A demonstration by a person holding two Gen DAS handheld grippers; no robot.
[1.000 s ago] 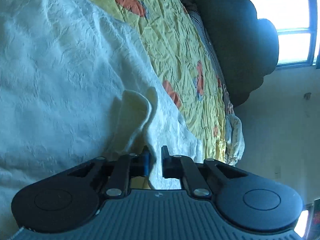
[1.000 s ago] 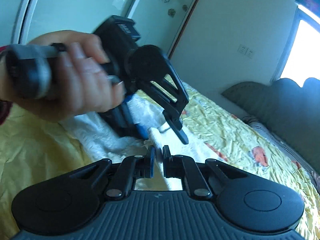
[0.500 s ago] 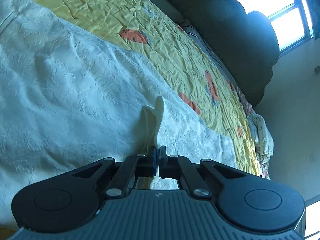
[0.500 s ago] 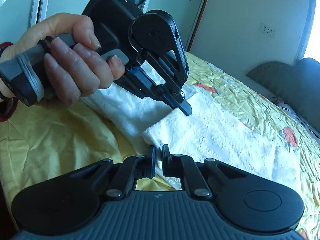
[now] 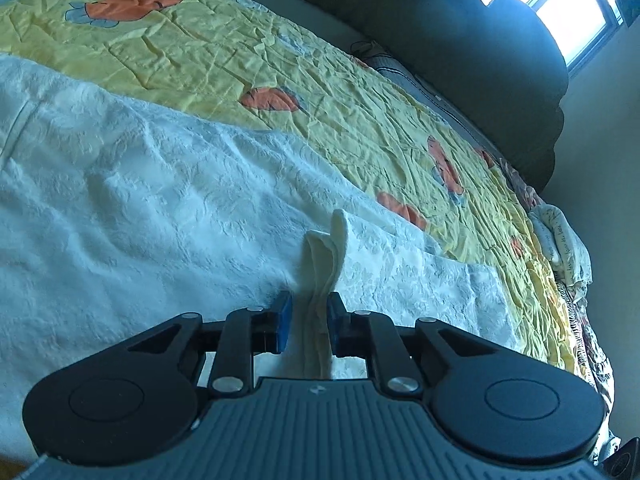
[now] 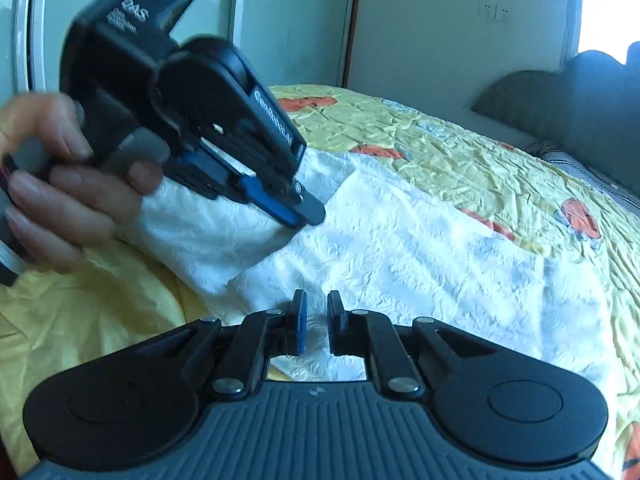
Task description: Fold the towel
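White towel (image 5: pixel 168 200) spread flat on the bed (image 5: pixel 360 92), on top of the yellow quilt with the orange prints, already doubled over by the look of the layered edge nearest the cameras. Long axis running along the bed toward the dark headboard (image 5: pixel 492 48), near short end at the grippers, far short end pointing at the headboard.

Left gripper (image 5: pixel 308 322): jaws opening right now, a bunched cream-coloured hem corner standing up in the gap, blue pads no longer pressing on it. Looks like a release in progress.

Right gripper (image 6: pixel 317 326): nearly closed, jaws opening just a touch, only a narrow slit between the pads, hovering right over the near towel edge. Can't see any cloth actually pinched in there.

Stuff that could go wrong from here, just guessing:
- Pinched-up corner staying peaked instead of dropping flat, leaving a lump at the near end of the towel. Cause: fabric creased from the squeeze.
- Corner snagging on a pad while the left gripper pulls away, dragging the top layer off the bottom one and skewing the edges.
- Right gripper brushing the near edge and rucking it toward the headboard.
- Thin quilt getting grabbed along with the towel on the next pinch.
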